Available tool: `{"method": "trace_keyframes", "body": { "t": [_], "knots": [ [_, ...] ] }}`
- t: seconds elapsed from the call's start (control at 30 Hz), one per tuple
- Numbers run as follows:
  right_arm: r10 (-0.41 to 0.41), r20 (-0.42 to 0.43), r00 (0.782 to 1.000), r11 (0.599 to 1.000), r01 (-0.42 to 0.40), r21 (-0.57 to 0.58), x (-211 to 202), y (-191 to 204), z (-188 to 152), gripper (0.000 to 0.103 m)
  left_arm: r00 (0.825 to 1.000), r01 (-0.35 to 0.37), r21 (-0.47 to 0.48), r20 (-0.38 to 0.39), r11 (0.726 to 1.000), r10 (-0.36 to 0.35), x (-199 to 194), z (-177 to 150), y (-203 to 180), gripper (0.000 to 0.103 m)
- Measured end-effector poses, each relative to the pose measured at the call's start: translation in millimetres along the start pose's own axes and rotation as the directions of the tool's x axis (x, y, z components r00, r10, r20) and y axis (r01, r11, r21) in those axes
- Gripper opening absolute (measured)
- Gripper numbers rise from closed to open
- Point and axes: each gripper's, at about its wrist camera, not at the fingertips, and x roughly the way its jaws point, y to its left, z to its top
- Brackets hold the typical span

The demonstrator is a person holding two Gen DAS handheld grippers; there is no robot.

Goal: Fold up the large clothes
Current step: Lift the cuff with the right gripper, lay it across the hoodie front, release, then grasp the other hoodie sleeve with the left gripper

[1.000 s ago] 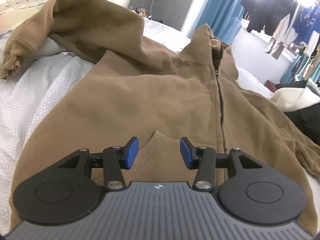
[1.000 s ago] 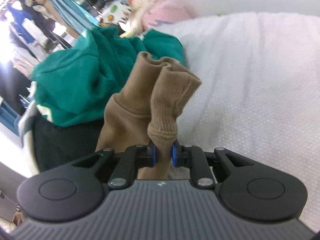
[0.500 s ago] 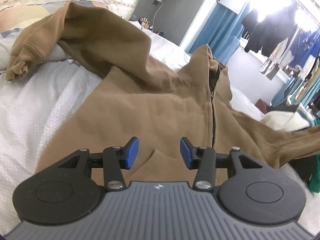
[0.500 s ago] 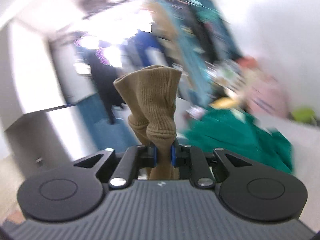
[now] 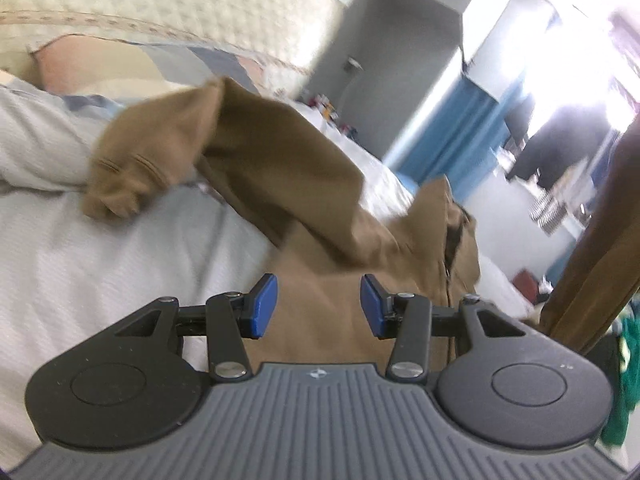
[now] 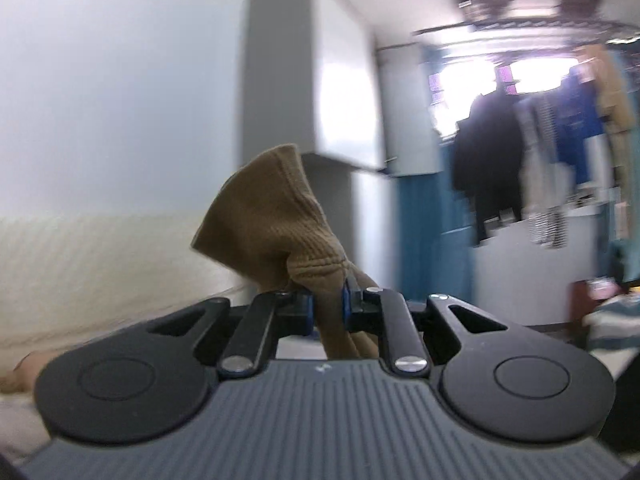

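The brown zip hoodie (image 5: 320, 208) lies spread on the white bedspread (image 5: 100, 248), zipper running up its front; one sleeve is folded back toward the pillows, its ribbed cuff (image 5: 116, 184) resting on the bedding; the other sleeve (image 5: 592, 248) rises taut along the right edge of the left wrist view, lifted off the bed; a green garment (image 5: 624, 376) shows below it at the frame's edge. The left gripper (image 5: 318, 306) hangs over the hoodie's lower front, tipped slightly downward, its blue pads (image 5: 262, 306) standing about half apart with nothing between them. The right gripper (image 6: 326, 312) points roughly level toward the room, its jaws nearly closed and pinching the sleeve cuff (image 6: 276, 216), whose ribbed end stands up above the pads. Clothes on a rack (image 6: 540, 144) hang beyond, blurred.
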Motion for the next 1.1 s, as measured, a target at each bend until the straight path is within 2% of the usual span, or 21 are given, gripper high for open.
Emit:
{"method": "trace_keyframes", "body": {
  "t": [0.1,0.23,0.3,0.43,0.53,0.7,0.8,0.83,0.87,0.9,0.93,0.97,1.03,1.1],
  "knots": [
    [0.103,-0.064,0.993,0.994,-0.104,-0.018,12,58,-37,0.016,1.0,-0.006,-0.068,0.028,0.998,0.008,-7,13,24,0.052],
    [0.2,-0.183,0.963,0.978,-0.207,-0.019,19,121,-107,0.016,0.996,-0.037,-0.127,0.072,0.991,0.046,-15,28,53,0.052],
    [0.227,-0.273,0.935,0.971,-0.24,-0.018,21,147,-146,0.016,0.995,-0.043,-0.158,0.085,0.987,0.057,-18,34,67,0.052],
    [0.242,-0.454,0.857,0.962,-0.272,-0.001,32,181,-224,0.016,0.994,-0.053,-0.185,0.087,0.981,0.07,-15,39,83,0.052],
    [0.271,-0.522,0.809,0.955,-0.293,0.043,31,191,-262,0.017,0.995,-0.048,-0.198,0.073,0.979,0.063,-10,39,91,0.052],
    [0.294,-0.568,0.769,0.95,-0.302,0.082,31,186,-267,0.018,0.999,-0.013,-0.186,0.049,0.982,0.022,10,36,87,0.052],
    [0.326,-0.606,0.726,0.938,-0.328,0.111,35,176,-261,0.021,0.999,0.018,-0.171,0.04,0.985,-0.011,18,35,79,0.052],
    [0.336,-0.622,0.707,0.934,-0.336,0.122,33,175,-260,0.027,0.999,0.024,-0.163,0.04,0.986,-0.018,19,34,75,0.052],
    [0.356,-0.64,0.681,0.926,-0.349,0.143,31,172,-262,0.04,0.999,0.029,-0.152,0.041,0.988,-0.023,18,33,72,0.052],
    [0.38,-0.65,0.658,0.917,-0.361,0.17,29,168,-260,0.048,0.999,0.035,-0.137,0.045,0.99,-0.029,17,33,68,0.052],
    [0.404,-0.651,0.642,0.908,-0.367,0.202,27,164,-258,0.063,0.998,0.041,-0.124,0.049,0.991,-0.035,17,33,65,0.052],
    [0.431,-0.646,0.63,0.898,-0.372,0.237,22,156,-254,0.068,0.998,0.048,-0.11,0.052,0.993,-0.042,15,32,61,0.052],
    [0.461,-0.642,0.612,0.885,-0.37,0.282,12,141,-247,0.068,0.997,0.064,-0.077,0.054,0.995,-0.06,11,29,51,0.053],
    [0.46,-0.64,0.616,0.887,-0.349,0.302,5,127,-240,0.068,0.995,0.088,-0.045,0.047,0.995,-0.085,10,25,41,0.053]
  ]
}}
